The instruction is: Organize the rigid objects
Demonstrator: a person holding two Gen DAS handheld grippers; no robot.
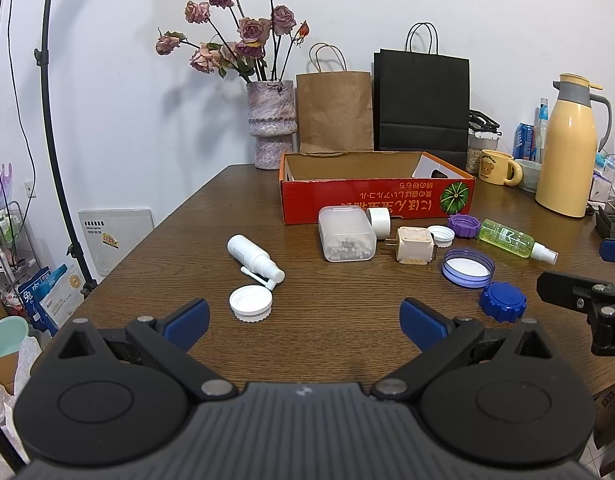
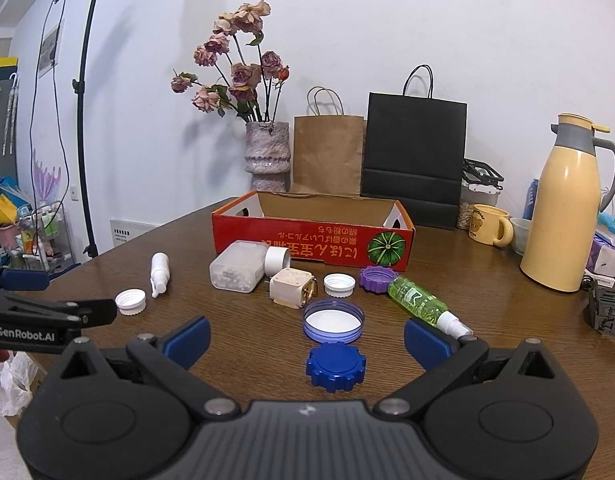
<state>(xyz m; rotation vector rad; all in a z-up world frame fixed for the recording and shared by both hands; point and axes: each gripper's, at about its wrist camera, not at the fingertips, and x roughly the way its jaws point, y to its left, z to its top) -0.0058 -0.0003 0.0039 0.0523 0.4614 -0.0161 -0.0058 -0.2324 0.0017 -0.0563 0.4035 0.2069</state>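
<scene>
the left gripper [image 1: 303, 322] hangs low over the wooden table [image 1: 339, 344] with its blue pads spread wide and nothing between them. just ahead of its left pad lies a white screw cap [image 1: 250, 303], open side up, and beyond that a white spray bottle [image 1: 254, 257] on its side. the right gripper [image 2: 305, 338] is likewise spread wide and empty, and a dark blue ridged cap [image 2: 336, 365] sits on the table between its pads. just past that cap is a wide translucent blue lid [image 2: 334, 321], open side up. to its right a green spray bottle [image 2: 421, 302] lies on its side, nozzle near the right pad. behind the lid stand a cream plug adapter [image 2: 290, 287], a small white cap [image 2: 339, 284] and a purple ridged cap [image 2: 376, 278]. left of the adapter a clear container of white pellets [image 2: 237, 265] lies tipped over, its white lid end toward a red cardboard box [image 2: 313, 242], which stands open-topped at the back of the group. behind the box are a vase of dried roses [image 2: 266, 153], a brown paper bag [image 2: 328, 154] and a black paper bag [image 2: 414, 160]; a yellow thermos [image 2: 563, 216] and yellow mug [image 2: 489, 225] stand at far right.
</scene>
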